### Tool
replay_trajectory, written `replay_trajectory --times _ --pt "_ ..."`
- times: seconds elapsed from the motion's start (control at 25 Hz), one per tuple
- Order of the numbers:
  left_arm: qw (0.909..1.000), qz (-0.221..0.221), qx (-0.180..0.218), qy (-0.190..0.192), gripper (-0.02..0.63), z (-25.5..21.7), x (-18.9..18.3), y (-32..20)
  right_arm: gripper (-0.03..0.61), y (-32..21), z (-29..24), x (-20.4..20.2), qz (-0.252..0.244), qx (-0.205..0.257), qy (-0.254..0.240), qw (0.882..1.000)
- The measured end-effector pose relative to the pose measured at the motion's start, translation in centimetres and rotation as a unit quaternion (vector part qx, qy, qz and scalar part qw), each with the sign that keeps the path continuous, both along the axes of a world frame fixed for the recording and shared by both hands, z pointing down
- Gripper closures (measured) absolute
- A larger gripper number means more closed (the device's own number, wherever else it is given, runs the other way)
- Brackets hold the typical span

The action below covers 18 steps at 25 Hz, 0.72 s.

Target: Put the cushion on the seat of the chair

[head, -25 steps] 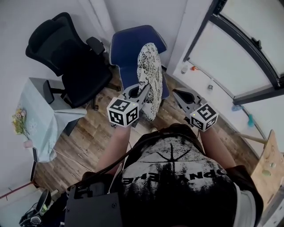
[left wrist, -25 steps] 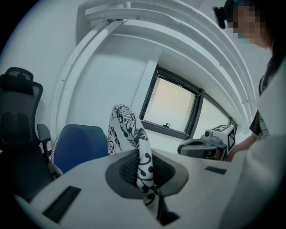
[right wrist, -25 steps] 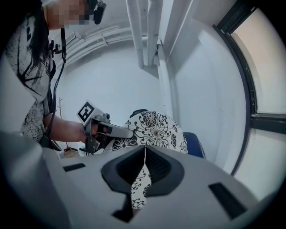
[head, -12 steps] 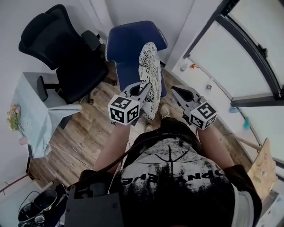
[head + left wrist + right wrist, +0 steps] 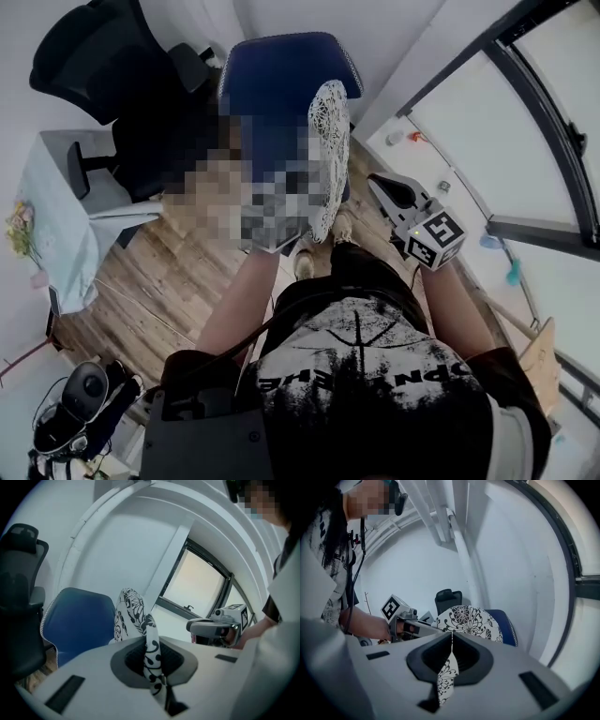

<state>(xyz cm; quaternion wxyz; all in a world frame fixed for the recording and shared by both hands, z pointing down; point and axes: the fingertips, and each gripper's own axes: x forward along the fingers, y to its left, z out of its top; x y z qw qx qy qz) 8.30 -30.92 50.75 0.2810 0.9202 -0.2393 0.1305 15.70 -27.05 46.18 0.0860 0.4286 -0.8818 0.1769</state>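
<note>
The cushion (image 5: pixel 330 141), white with a black flower print, hangs on edge in front of the blue chair (image 5: pixel 281 84), over the right side of its seat. My left gripper (image 5: pixel 161 686) is shut on a fold of the cushion (image 5: pixel 133 611); a mosaic patch hides it in the head view. My right gripper (image 5: pixel 380 184) reaches the cushion's right edge. In the right gripper view, printed cloth of the cushion (image 5: pixel 468 620) is pinched between the shut jaws of my right gripper (image 5: pixel 452 634), with the blue chair (image 5: pixel 507 626) behind. The left gripper (image 5: pixel 412 627) shows there too.
A black office chair (image 5: pixel 103 66) stands left of the blue one. A small table with a pale cloth (image 5: pixel 66 216) and flowers (image 5: pixel 21 230) is at the left. A curved window frame (image 5: pixel 525 112) runs along the right. Bags and gear (image 5: pixel 80 412) lie bottom left.
Both grippers have carried the cushion forward and a little down, closer to the blue chair. The cushion now hangs over the seat's right side. Both grips stayed shut.
</note>
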Motion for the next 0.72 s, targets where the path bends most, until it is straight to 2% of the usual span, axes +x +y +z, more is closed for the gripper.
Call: replay_trajectory --times 0.2,0.52,0.72 --pt "0.9995 -0.011 -0.030 -0.010 0.588 3.6 0.7 -1.6 0.558 -1.4 2.1 0.6 -0.012 -0.024 0.002 1.000" --pt "0.9943 -0.048 -0.088 -0.036 0.588 13.0 0.1 -4.4 0.558 -3.9 6.6 0.0 -0.060 -0.053 0.002 0.997" --pt "0.9890 -0.082 -0.108 -0.060 0.588 17.6 -2.2 -5.6 0.558 -4.8 10.2 -1.0 -0.087 -0.078 -0.005 0.993"
